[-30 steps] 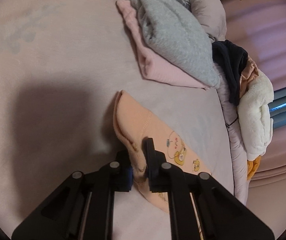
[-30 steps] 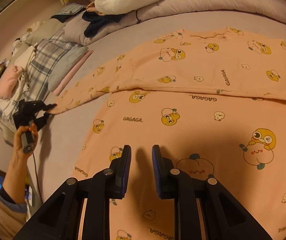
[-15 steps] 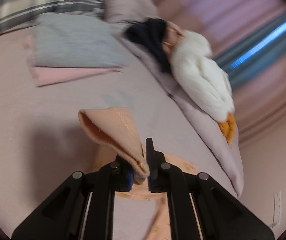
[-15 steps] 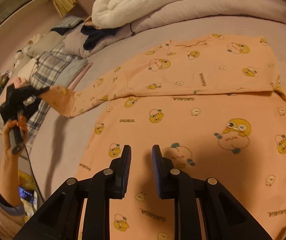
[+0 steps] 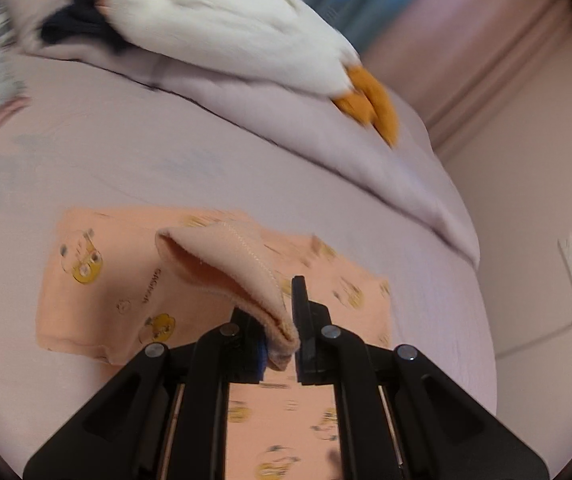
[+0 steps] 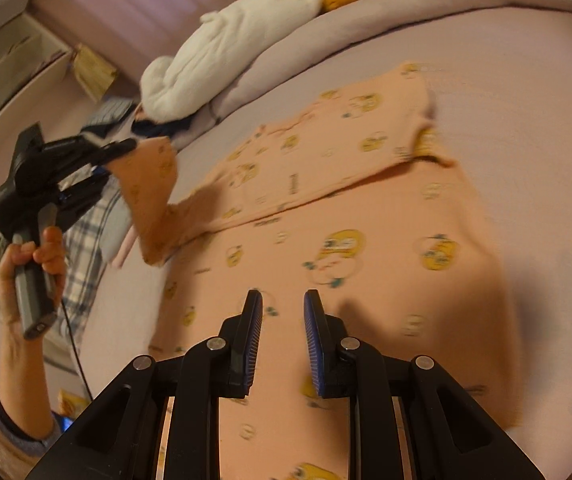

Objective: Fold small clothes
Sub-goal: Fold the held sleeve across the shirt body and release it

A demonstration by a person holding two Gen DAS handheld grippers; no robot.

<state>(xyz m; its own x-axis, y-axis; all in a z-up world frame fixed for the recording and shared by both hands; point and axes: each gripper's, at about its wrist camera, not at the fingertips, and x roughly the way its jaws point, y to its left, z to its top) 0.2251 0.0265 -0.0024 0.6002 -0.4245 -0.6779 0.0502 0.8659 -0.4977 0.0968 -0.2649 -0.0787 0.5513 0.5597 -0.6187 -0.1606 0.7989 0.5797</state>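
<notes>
Left hand-held gripper [image 5: 282, 344] pinching peach sleeve cuff [image 5: 226, 272], white plush [image 5: 238, 24] beyond

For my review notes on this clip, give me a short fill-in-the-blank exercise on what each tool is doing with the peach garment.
1. The left tool is shut on the garment's ____.
2. The right tool hovers over the peach garment with ____ between its fingers.
3. The garment lies on a ____.
4. The white plush toy has ____ feet.

Missing words: sleeve cuff; nothing; bed; orange
</notes>
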